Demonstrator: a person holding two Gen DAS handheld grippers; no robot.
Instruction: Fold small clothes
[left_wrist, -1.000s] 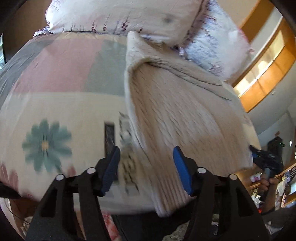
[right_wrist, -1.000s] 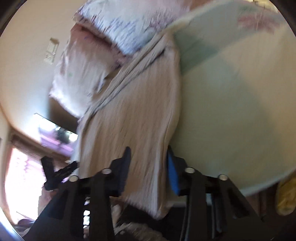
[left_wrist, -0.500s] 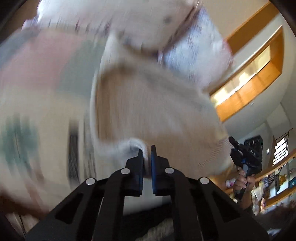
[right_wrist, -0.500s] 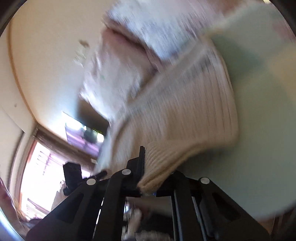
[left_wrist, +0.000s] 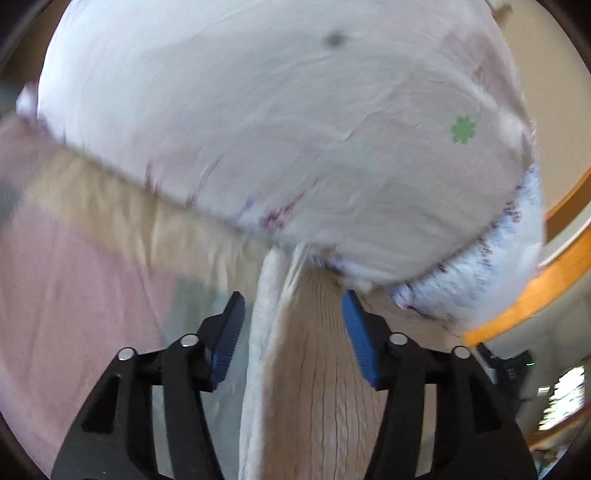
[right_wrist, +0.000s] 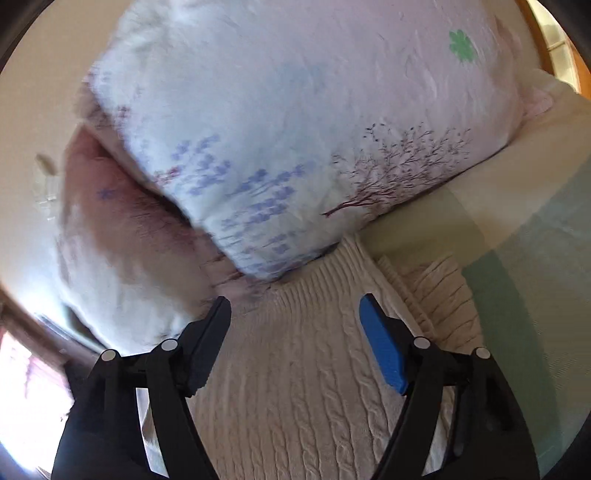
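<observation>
A cream cable-knit sweater (right_wrist: 306, 376) lies folded on the bed, its far edge against the pillows. In the left wrist view it (left_wrist: 314, 369) runs between the fingers as a narrow folded strip. My left gripper (left_wrist: 293, 332) is open, its blue pads on either side of the sweater's edge, not pinching it. My right gripper (right_wrist: 295, 332) is open and just above the sweater's knit surface near the far edge.
Two large floral pillows (right_wrist: 295, 129) fill the far side, close in front of both grippers; they also show in the left wrist view (left_wrist: 277, 122). The pastel patchwork bedspread (right_wrist: 535, 258) extends to the right, and also to the left (left_wrist: 74, 295). A wooden rail (left_wrist: 535, 295) is at right.
Both grippers were shut on the sweater's near hem, carried it toward the pillows, then opened and released it. The sweater now lies folded over.
</observation>
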